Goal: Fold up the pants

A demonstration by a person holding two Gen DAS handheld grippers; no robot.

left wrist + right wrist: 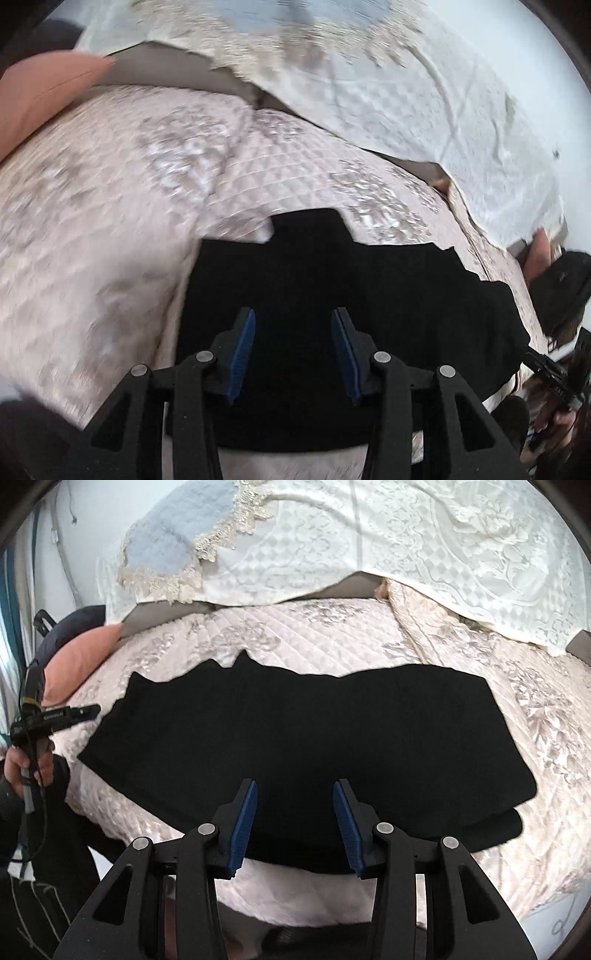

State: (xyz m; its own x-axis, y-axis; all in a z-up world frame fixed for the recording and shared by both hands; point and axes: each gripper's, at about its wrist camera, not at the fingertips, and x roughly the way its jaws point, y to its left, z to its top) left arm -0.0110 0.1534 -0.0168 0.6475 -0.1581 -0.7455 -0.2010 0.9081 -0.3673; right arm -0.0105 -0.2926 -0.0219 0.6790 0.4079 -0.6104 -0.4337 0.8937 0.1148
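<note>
Black pants (pixel 295 738) lie flat on a pale pink quilted bedspread (pixel 332 642), stretched left to right, with a folded layer showing at the lower right edge. In the right wrist view my right gripper (pixel 294 794) hangs open just above the near edge of the pants, with nothing between its blue pads (pixel 243 823). The left wrist view is blurred: my left gripper (pixel 293 317) is open above the black pants (pixel 332 288), its pads (pixel 242 354) apart and empty. From the right wrist view, the left gripper (pixel 79 712) appears at the far left, held by a hand (pixel 22 764).
A white lace cover (pixel 406 546) drapes over pillows at the back of the bed. A salmon pillow (pixel 77 661) lies at the left end, also seen in the left view as the salmon pillow (pixel 40 96). The bedspread's near edge (pixel 295 897) drops off below the right gripper.
</note>
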